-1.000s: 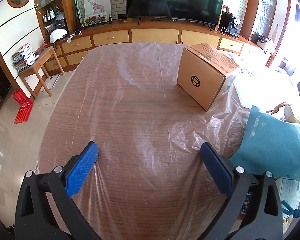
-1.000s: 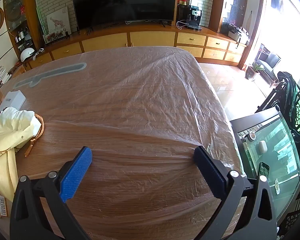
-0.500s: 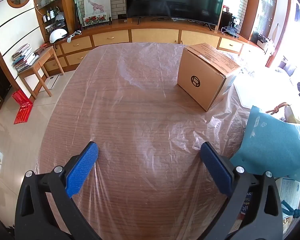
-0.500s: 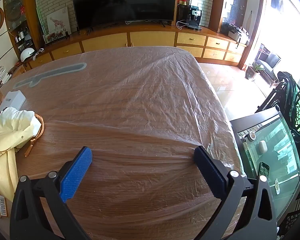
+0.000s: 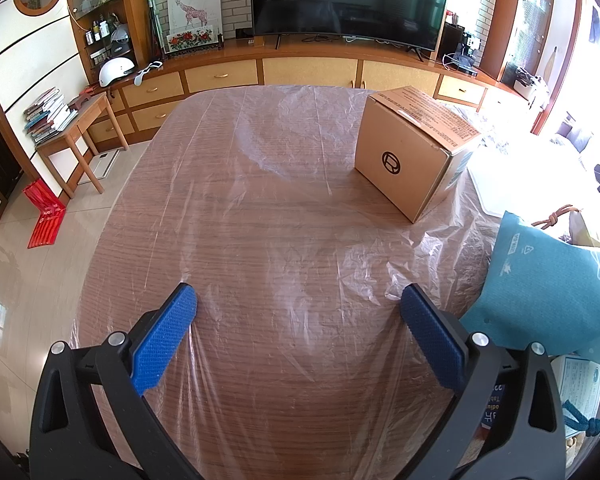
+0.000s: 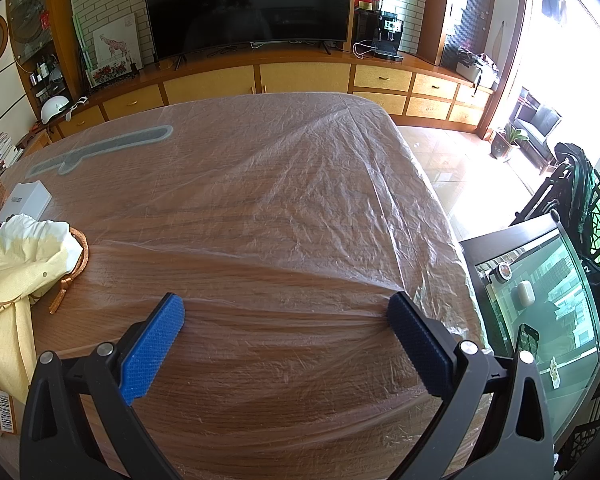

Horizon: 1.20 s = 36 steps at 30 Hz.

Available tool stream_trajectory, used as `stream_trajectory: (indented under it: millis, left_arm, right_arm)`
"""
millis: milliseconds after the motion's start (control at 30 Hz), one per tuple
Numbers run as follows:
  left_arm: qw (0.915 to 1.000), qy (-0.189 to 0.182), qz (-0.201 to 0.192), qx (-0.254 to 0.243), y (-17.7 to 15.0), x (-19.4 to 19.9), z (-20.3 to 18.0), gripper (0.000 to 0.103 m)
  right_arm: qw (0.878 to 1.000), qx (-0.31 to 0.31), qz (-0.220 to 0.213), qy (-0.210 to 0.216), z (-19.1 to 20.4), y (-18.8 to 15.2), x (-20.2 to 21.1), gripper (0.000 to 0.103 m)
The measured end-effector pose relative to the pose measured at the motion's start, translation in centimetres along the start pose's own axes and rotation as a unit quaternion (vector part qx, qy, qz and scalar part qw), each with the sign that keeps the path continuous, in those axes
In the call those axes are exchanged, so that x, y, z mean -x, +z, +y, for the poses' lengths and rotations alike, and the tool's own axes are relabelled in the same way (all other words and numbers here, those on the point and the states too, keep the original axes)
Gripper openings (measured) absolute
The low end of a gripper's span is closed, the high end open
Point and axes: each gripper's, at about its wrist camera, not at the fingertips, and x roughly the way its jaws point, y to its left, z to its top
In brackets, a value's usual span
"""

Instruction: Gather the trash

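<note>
My left gripper is open and empty, low over a wooden table covered in clear plastic film. A brown cardboard box stands ahead and to the right of it. A teal bag lies at the right, close to the right finger. My right gripper is open and empty over the same table. A yellow and white bag with an orange cord lies to its left. A small white box sits beyond that bag.
Printed papers lie at the near right in the left wrist view. A glass cabinet stands past the table's right edge. A TV cabinet runs along the far wall. A small side table with books stands at the left.
</note>
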Motion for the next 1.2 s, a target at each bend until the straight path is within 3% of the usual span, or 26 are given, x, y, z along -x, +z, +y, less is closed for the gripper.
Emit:
stream_trajectory:
  millis: [1033,1100,1133,1200]
  left_arm:
    - [0.9999,-0.004,0.005,-0.008,0.1,-0.1,0.1,0.102]
    - [0.9995,-0.008,0.025,-0.019,0.7,0.0,0.5,0.102]
    - [0.9996,0.0,0.023,-0.013,1.5,0.4,1.0,0.102]
    - [0.9997,-0.021,0.006,-0.003,1.4,2.0,1.4,0.102]
  right_arm:
    - [1.0,-0.001,0.012,-0.002,0.2,0.1,-0.3,0.099]
    - [0.999,-0.022,0.036,-0.012,-0.2,0.4,-0.2,0.099]
    - [0.998,-0.037,0.043,-0.014,-0.6,0.7,0.0,0.099]
    - [0.997,-0.063,0.036,0.002,-1.3,1.4,1.6,0.099]
